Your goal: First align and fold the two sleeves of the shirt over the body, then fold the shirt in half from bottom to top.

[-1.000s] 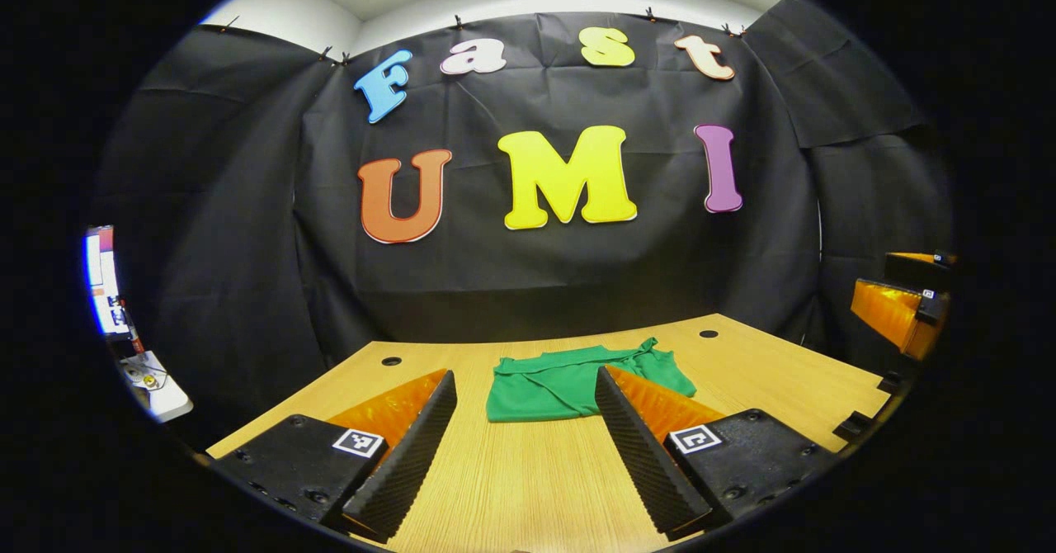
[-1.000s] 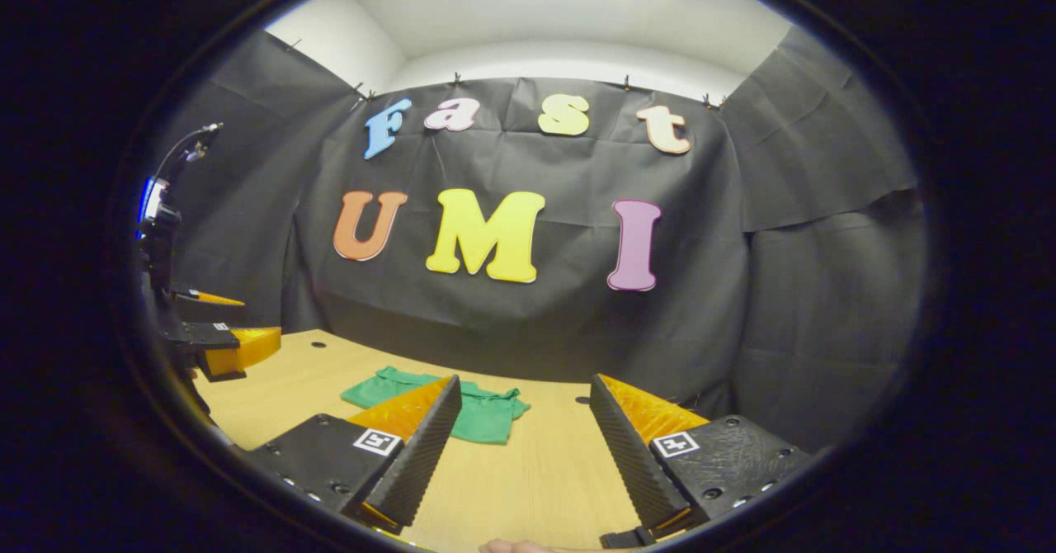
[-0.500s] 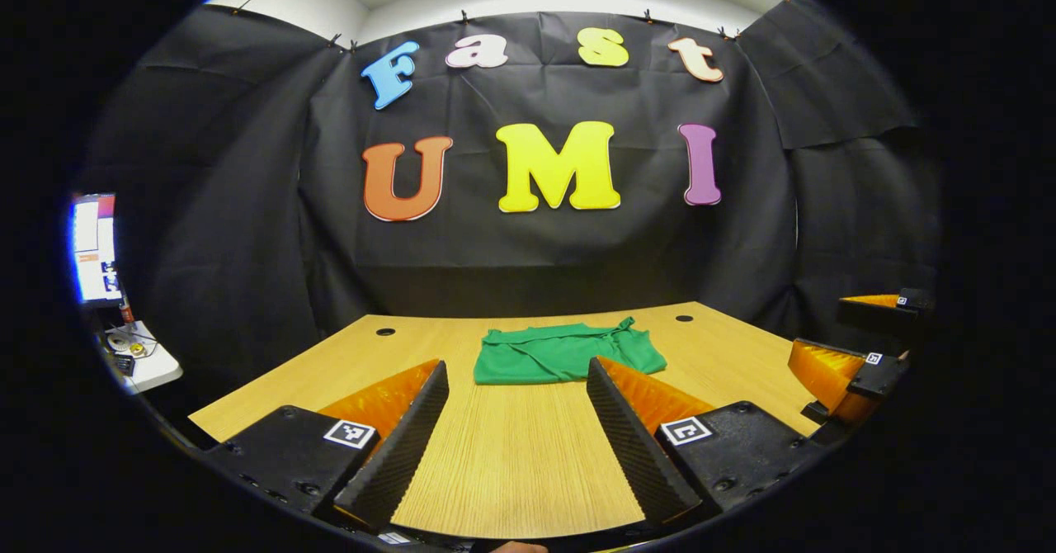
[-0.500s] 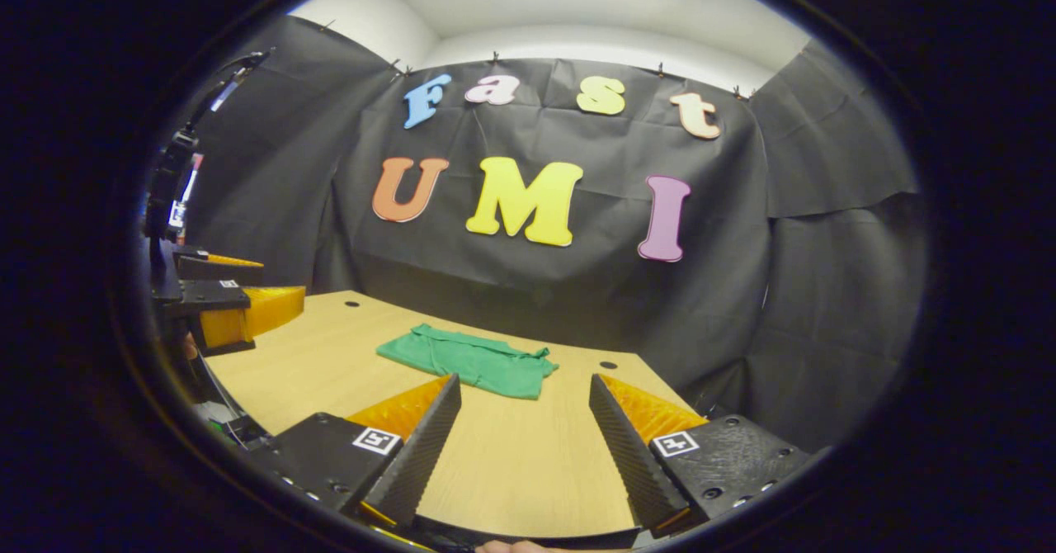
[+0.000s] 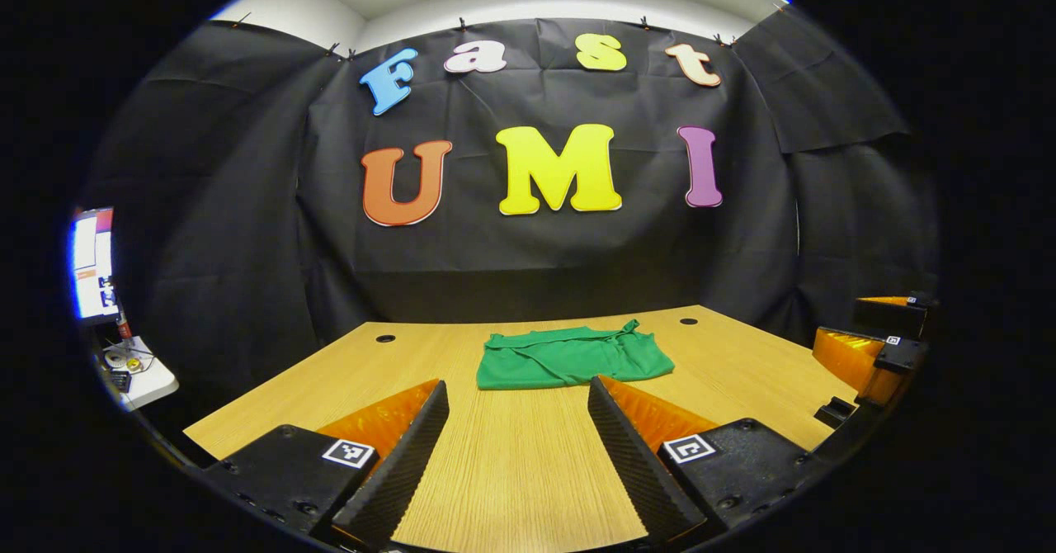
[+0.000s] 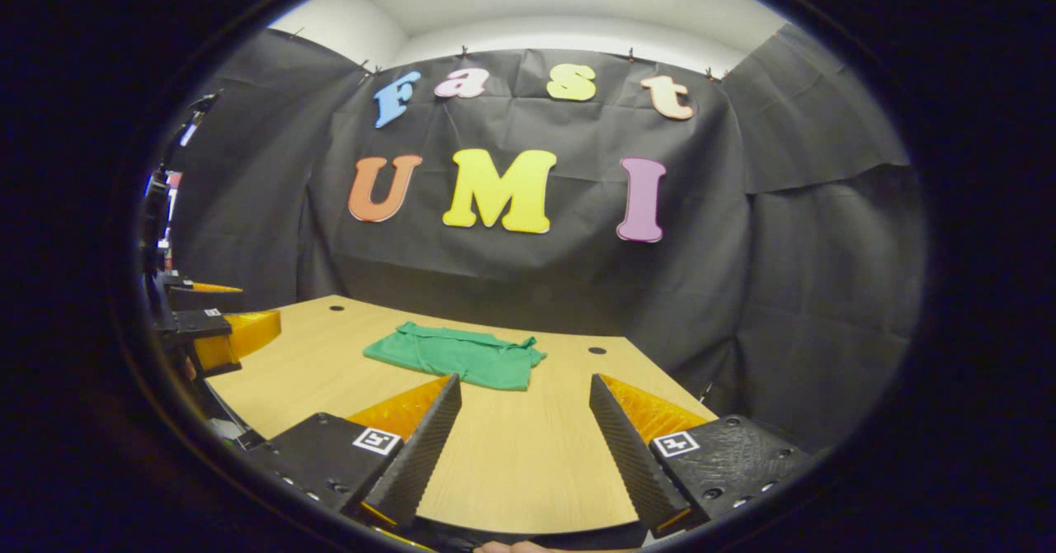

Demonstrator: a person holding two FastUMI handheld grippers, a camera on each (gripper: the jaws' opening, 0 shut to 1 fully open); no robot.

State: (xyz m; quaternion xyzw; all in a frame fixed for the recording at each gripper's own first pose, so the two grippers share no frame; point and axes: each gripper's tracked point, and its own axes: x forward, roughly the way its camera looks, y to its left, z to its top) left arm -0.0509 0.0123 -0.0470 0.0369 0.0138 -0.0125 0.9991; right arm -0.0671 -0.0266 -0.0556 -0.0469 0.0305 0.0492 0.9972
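Left gripper view: a green shirt (image 5: 572,359) lies folded into a flat rectangle on the wooden counter (image 5: 511,462), toward its far edge.

Both the left tongs (image 5: 518,421) and the right tongs (image 6: 525,421) are spread wide, holding nothing, well short of the shirt (image 6: 456,355).

green shirt (image 5: 569,357), folded compact, flat on wooden table (image 5: 511,462)

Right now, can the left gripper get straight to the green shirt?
Probably yes. The left gripper is open and the green shirt lies folded straight ahead, with bare wooden table between them. The right gripper is off to the side.
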